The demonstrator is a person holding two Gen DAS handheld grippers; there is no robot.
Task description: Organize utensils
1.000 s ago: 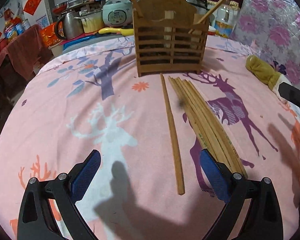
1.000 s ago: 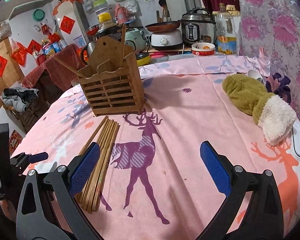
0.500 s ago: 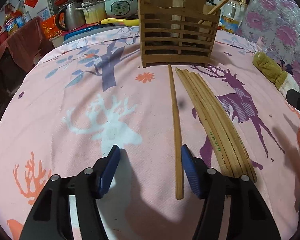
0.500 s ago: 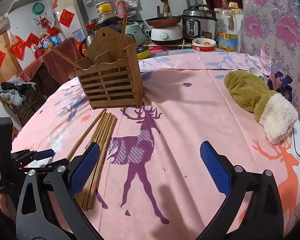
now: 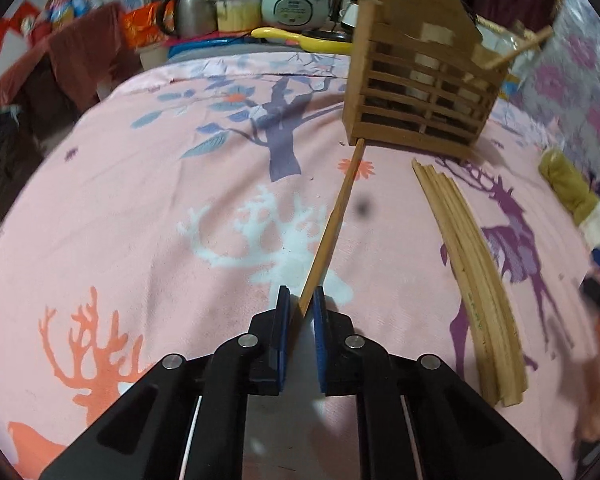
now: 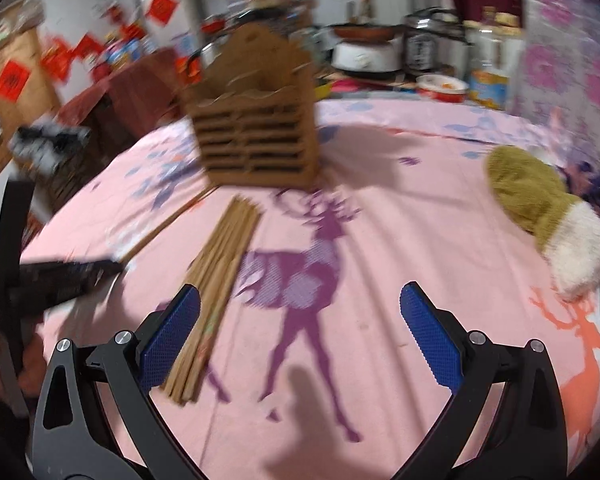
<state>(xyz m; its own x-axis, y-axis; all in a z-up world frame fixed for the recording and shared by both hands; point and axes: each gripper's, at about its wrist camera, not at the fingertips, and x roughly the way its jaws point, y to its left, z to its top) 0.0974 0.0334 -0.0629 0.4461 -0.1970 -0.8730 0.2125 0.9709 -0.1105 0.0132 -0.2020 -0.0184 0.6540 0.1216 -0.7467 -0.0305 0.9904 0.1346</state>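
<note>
Just in front of the wooden utensil holder, a single chopstick lies on the pink deer-print cloth, far tip nearly touching the holder's base, near end between the left gripper fingers. Those fingers are closing on it: the gap is almost gone and the pads look to be on the stick, so read this as a grasp just forming, at the very end of the stick

Risks as I see them:
- Grip sits at the extreme end, so the long free length acts as a lever. On lifting, the stick may pivot in the pads and droop, or slip out
- Stick runs at a slant across the pads, not square to them, so closing could roll or twist it
- Far tip is close to the holder; any push forward could jam it against the slats or shove the holder back
- Cloth is soft and may bunch under the fingers

To the right of the single stick, a bundle of chopsticks lies loose, also pointing at the holder, well apart from the grasp. Right gripper is spread wide and empty, with its left finger over the bundle's near end; that view is motion-blurred, so contact is unclear. A careless sweep there could scatter the bundle. Green-and-white mitten sits far right of the holder, out of the way
</note>
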